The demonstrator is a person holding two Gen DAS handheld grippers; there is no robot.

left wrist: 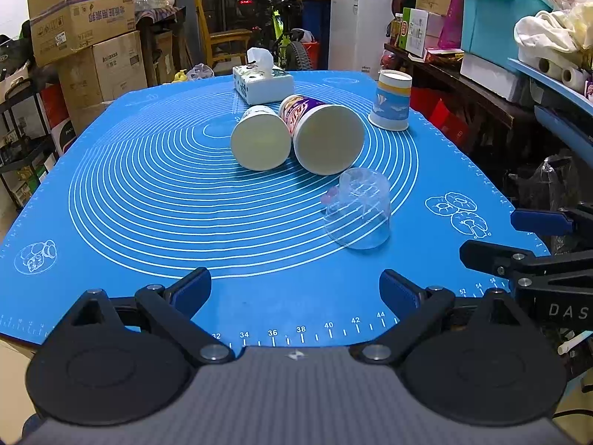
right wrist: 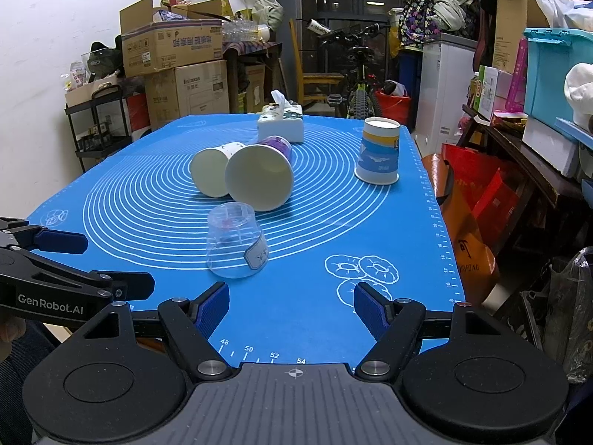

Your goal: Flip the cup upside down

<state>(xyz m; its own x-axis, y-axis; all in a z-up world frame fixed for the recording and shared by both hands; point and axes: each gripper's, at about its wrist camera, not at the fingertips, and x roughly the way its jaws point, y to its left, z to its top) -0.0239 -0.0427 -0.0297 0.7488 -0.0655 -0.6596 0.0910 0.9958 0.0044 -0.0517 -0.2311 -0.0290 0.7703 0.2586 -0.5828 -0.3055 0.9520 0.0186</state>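
Observation:
A clear plastic cup (left wrist: 358, 210) (right wrist: 236, 240) stands upside down on the blue mat (left wrist: 148, 193) (right wrist: 315, 296), just ahead of both grippers. Two paper cups lie on their sides with mouths toward me: a white one (left wrist: 260, 138) (right wrist: 212, 171) and a purple-printed one (left wrist: 321, 134) (right wrist: 260, 173). A blue and yellow paper cup (left wrist: 392, 100) (right wrist: 378, 150) stands upside down at the far right. My left gripper (left wrist: 295, 291) is open and empty near the mat's front edge. My right gripper (right wrist: 291, 308) is open and empty beside it.
A tissue box (left wrist: 262, 81) (right wrist: 280, 123) sits at the far side of the mat. Cardboard boxes (right wrist: 174, 48) are stacked at the left, a bicycle (right wrist: 355, 85) behind the table, shelves and red bags (right wrist: 478, 200) at the right edge.

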